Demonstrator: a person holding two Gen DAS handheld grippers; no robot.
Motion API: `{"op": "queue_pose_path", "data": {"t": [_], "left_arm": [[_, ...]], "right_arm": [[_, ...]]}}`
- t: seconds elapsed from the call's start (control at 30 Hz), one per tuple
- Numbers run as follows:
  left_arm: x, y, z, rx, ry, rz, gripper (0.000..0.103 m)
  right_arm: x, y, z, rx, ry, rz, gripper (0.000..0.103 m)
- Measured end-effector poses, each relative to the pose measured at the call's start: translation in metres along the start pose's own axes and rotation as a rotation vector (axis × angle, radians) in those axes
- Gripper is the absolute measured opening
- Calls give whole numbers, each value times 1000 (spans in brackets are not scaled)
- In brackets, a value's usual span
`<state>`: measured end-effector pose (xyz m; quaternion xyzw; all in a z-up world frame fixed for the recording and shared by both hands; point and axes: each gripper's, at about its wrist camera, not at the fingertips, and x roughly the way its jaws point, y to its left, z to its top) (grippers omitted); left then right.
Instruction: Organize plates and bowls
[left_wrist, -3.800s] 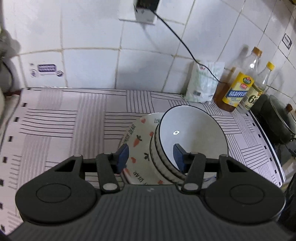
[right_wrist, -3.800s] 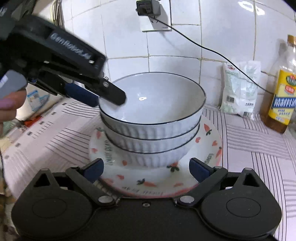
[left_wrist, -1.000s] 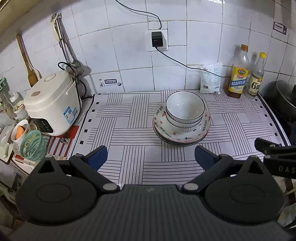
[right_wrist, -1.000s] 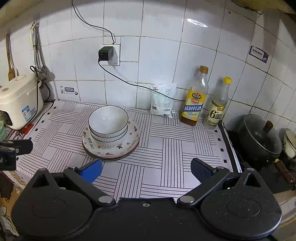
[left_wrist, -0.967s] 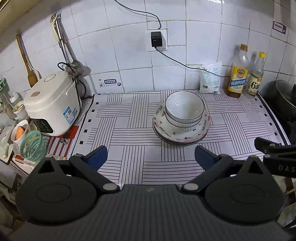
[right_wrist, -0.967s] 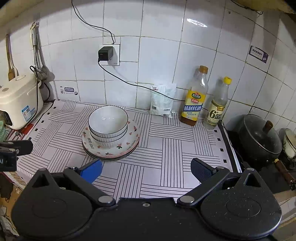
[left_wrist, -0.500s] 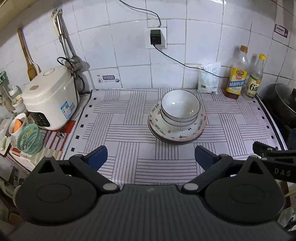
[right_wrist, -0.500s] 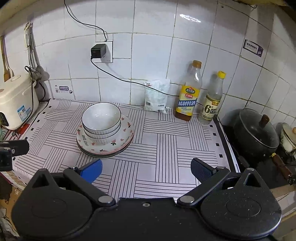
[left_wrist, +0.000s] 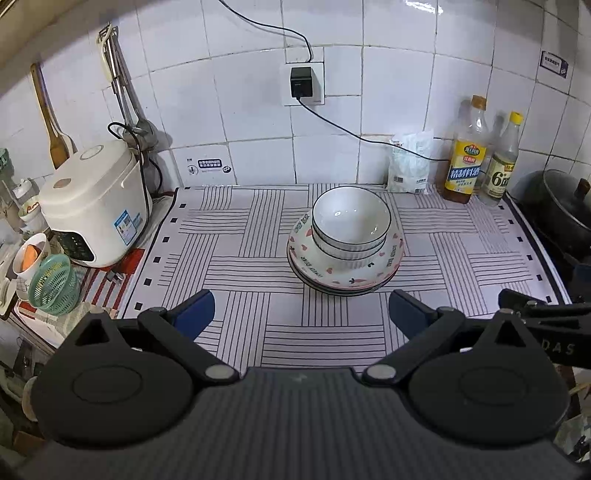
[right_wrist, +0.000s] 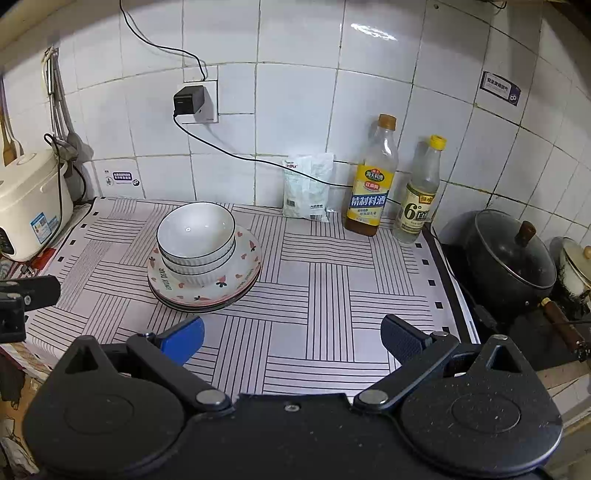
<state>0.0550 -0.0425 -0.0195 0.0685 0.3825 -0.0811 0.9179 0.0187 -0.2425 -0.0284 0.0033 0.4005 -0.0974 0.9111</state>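
Note:
A stack of white ribbed bowls with dark rims (left_wrist: 351, 227) (right_wrist: 196, 236) sits on a stack of plates, the top one patterned with hearts and carrots (left_wrist: 314, 267) (right_wrist: 245, 262). The stack stands on the striped mat in the middle of the counter. My left gripper (left_wrist: 299, 314) is open and empty, held back near the counter's front edge. My right gripper (right_wrist: 291, 338) is open and empty, also back at the front edge, right of the stack. Part of the right gripper shows at the right of the left wrist view (left_wrist: 535, 314).
A white rice cooker (left_wrist: 92, 203) stands at the left with a green basket (left_wrist: 55, 284) and a cup beside it. Two bottles (right_wrist: 373, 177) (right_wrist: 421, 192) and a white bag (right_wrist: 306, 188) stand by the tiled wall. A black lidded pot (right_wrist: 509, 258) sits on the stove at right.
Both grippers have pulled well back from the stack since 3.8 s ago, when they were open around it. In the last second the views shifted only slightly.

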Motion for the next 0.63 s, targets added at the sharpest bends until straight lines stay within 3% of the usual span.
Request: {"op": "queue_pose_path", "data": {"t": [0.63], "left_arm": [[-1, 2, -1, -5, -14, 21, 102]], "right_arm": [[4, -5, -2, 15, 17, 4, 103]]}}
